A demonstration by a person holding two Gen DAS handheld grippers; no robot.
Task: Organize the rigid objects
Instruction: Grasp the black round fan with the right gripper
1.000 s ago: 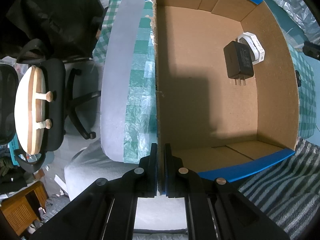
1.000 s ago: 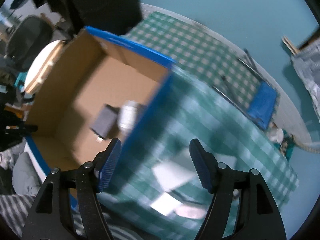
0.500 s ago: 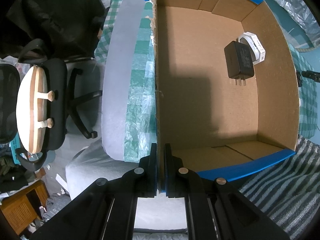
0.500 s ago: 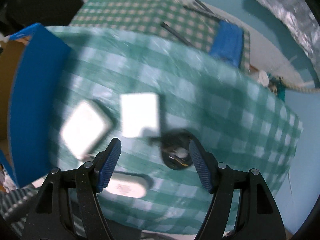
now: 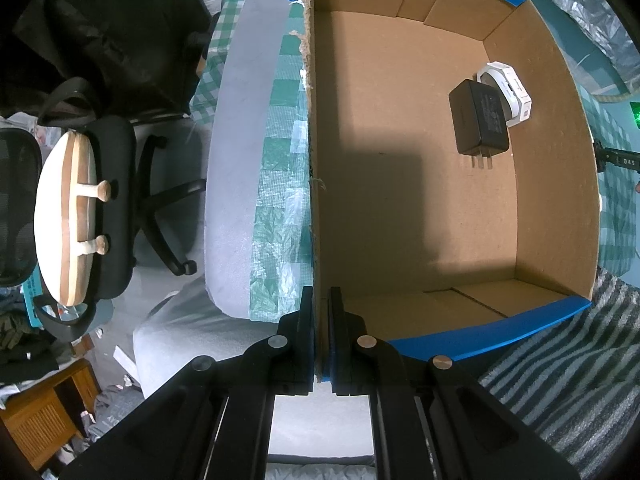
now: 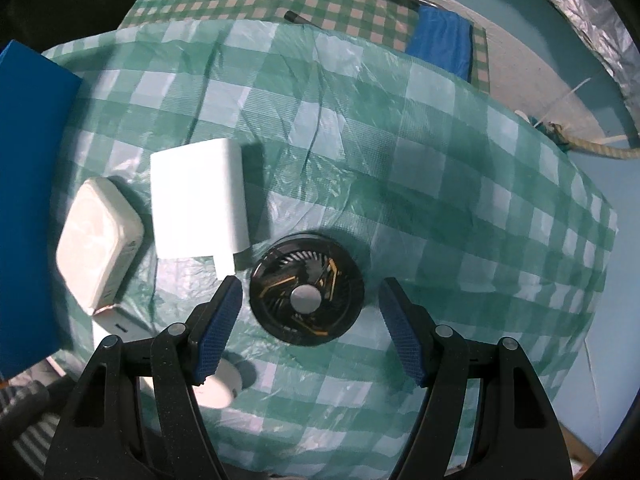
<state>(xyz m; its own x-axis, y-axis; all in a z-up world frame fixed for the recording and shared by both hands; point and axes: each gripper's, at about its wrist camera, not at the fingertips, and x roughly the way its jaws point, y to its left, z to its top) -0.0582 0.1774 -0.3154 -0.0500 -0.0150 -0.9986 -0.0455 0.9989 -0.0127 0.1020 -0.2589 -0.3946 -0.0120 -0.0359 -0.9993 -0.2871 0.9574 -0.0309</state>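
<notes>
Left claw [image 5: 321, 308] clamps box wall [image 5: 314, 160]; white puck [image 6: 218, 386] half-hidden behind right claw [image 6: 310, 300].

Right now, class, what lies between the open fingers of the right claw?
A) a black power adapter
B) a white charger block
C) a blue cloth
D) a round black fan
D: the round black fan lies on the checked cloth between the right claw's open fingers.

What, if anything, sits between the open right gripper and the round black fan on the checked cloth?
Nothing visible. The right gripper is open with the round black fan lying between its fingers; the white rectangular charger lies just left of it.
</notes>
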